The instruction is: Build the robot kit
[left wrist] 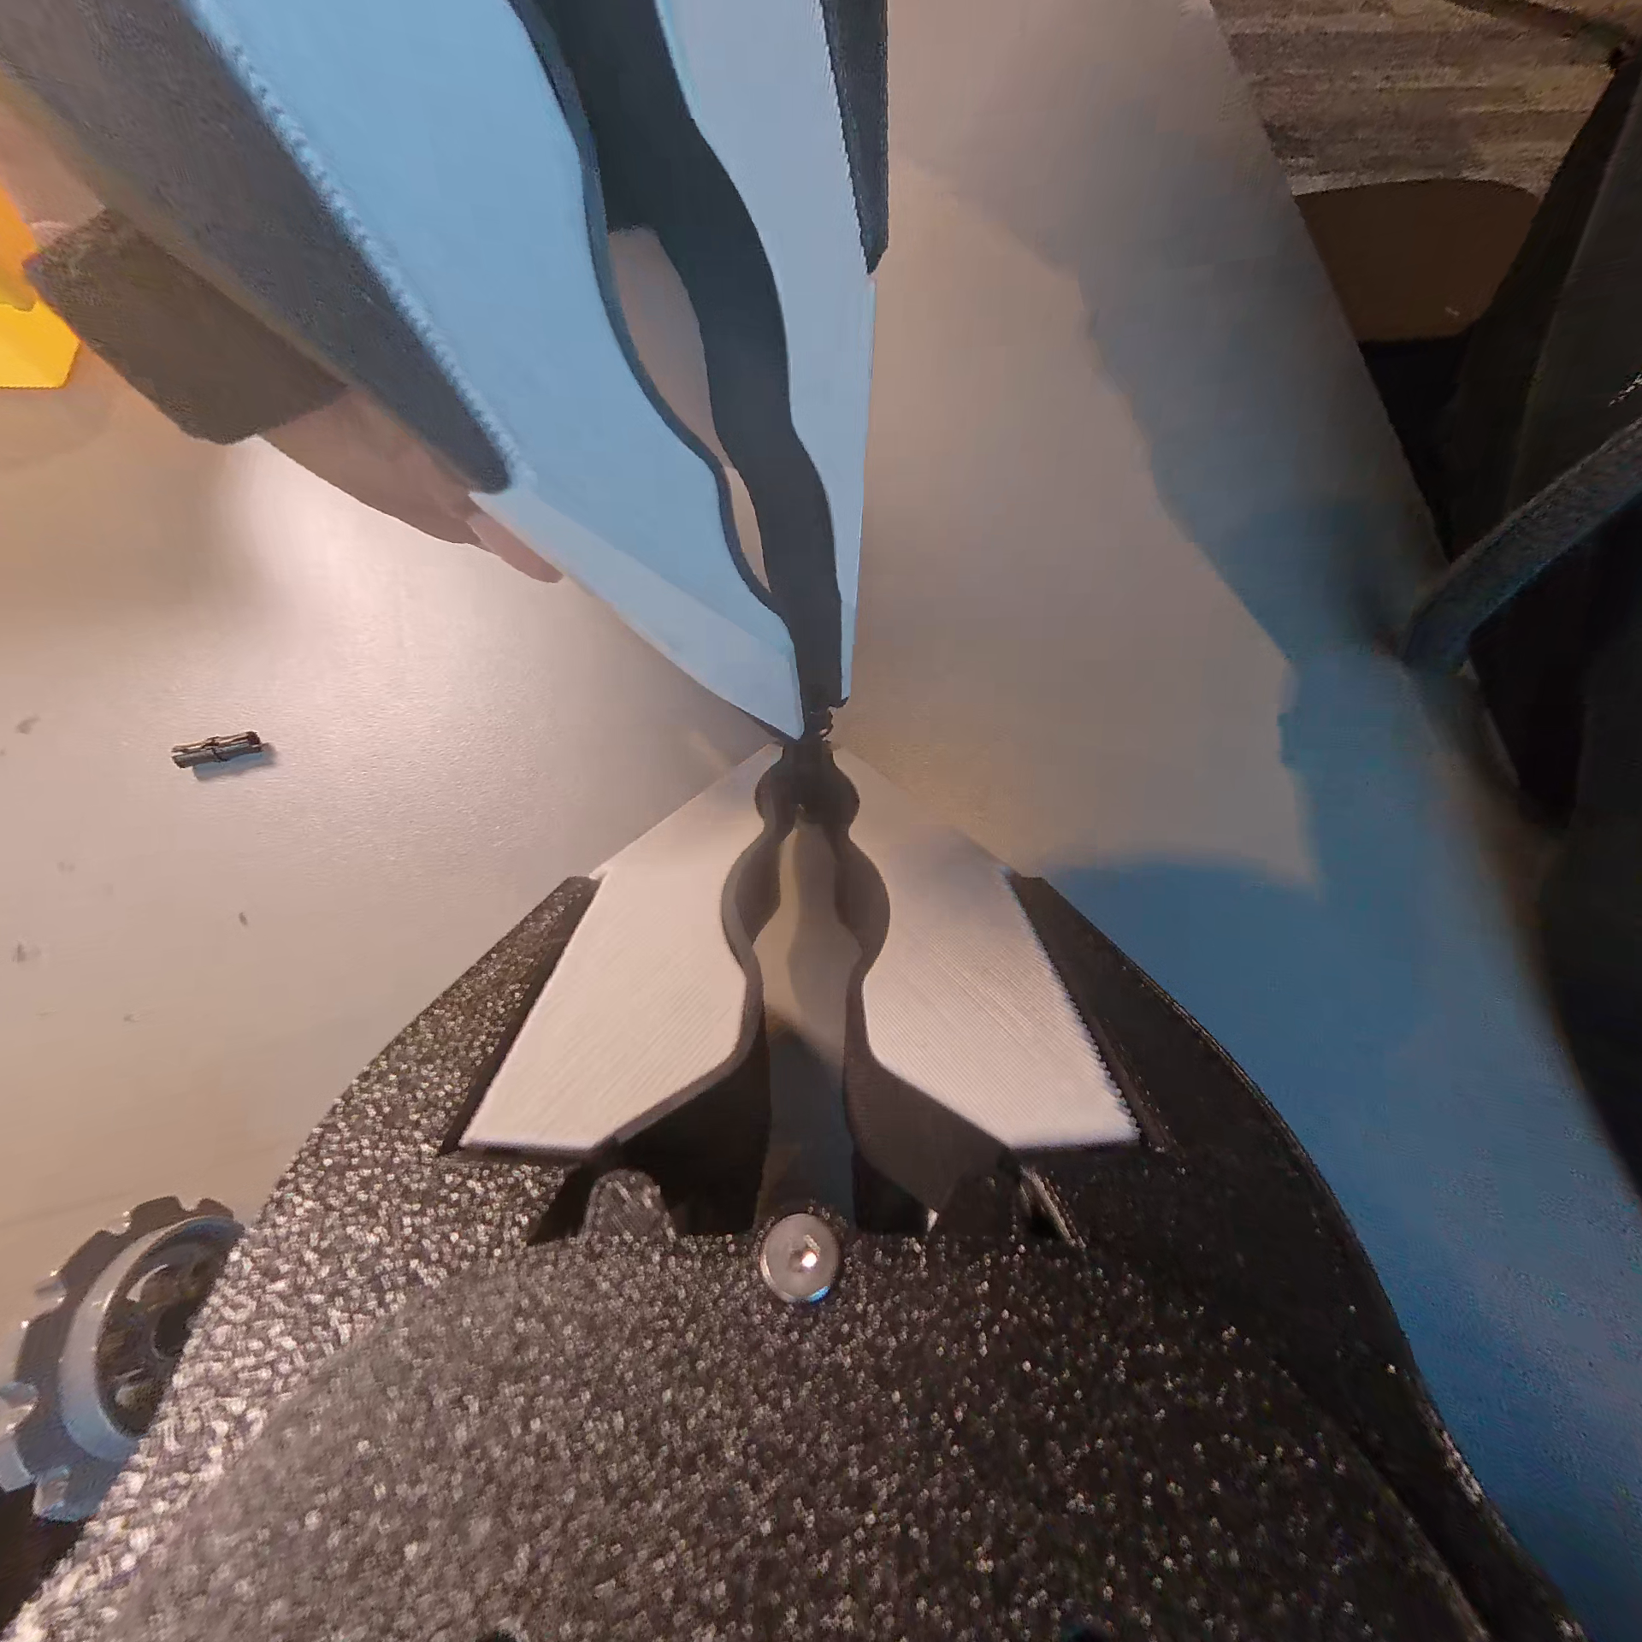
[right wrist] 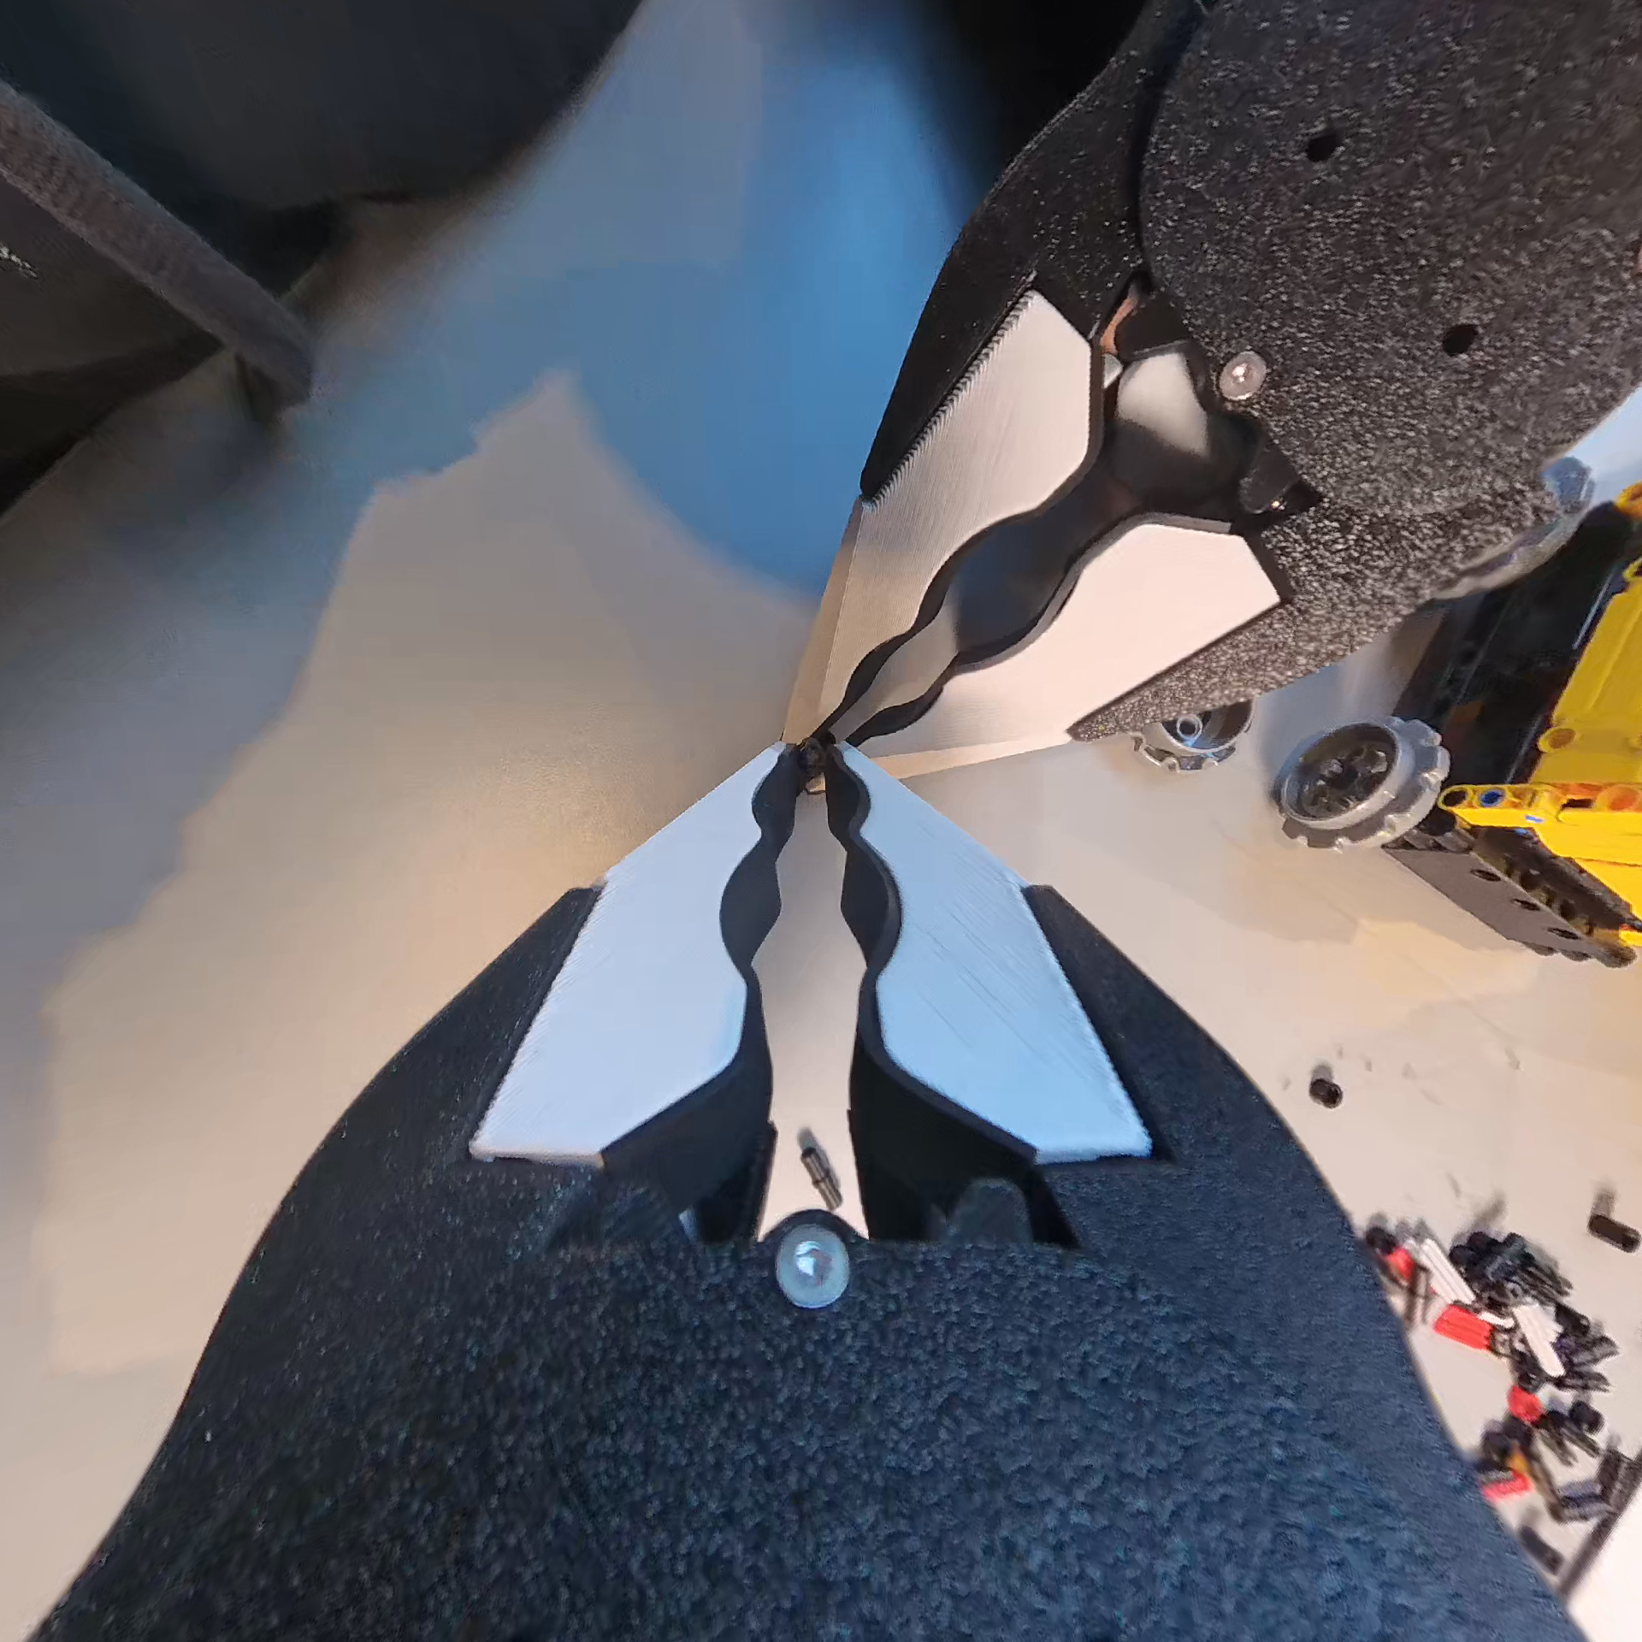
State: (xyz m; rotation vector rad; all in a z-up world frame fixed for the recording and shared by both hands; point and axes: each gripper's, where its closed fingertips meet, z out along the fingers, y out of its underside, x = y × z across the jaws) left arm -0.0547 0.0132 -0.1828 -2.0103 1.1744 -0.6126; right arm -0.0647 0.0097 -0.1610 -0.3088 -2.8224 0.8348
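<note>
Both tools meet tip to tip over the white desk [right wrist: 1111,933]. The right tool [right wrist: 807,755] and left tool [left wrist: 804,764] each have their tips pinched on the same tiny black piece [right wrist: 810,757]; too small and blurry to say what it is exactly. No readable writing anywhere.

Under the right tool lies one small black pin [right wrist: 819,1166]. Off to its right sits a heap of black and red pins [right wrist: 1528,1333], too jumbled to count. Further right, a yellow-and-black brick vehicle [right wrist: 1546,764] is cut off at the edge, two grey wheels visible. Left of the left tool lies one black connector [left wrist: 219,746].
</note>
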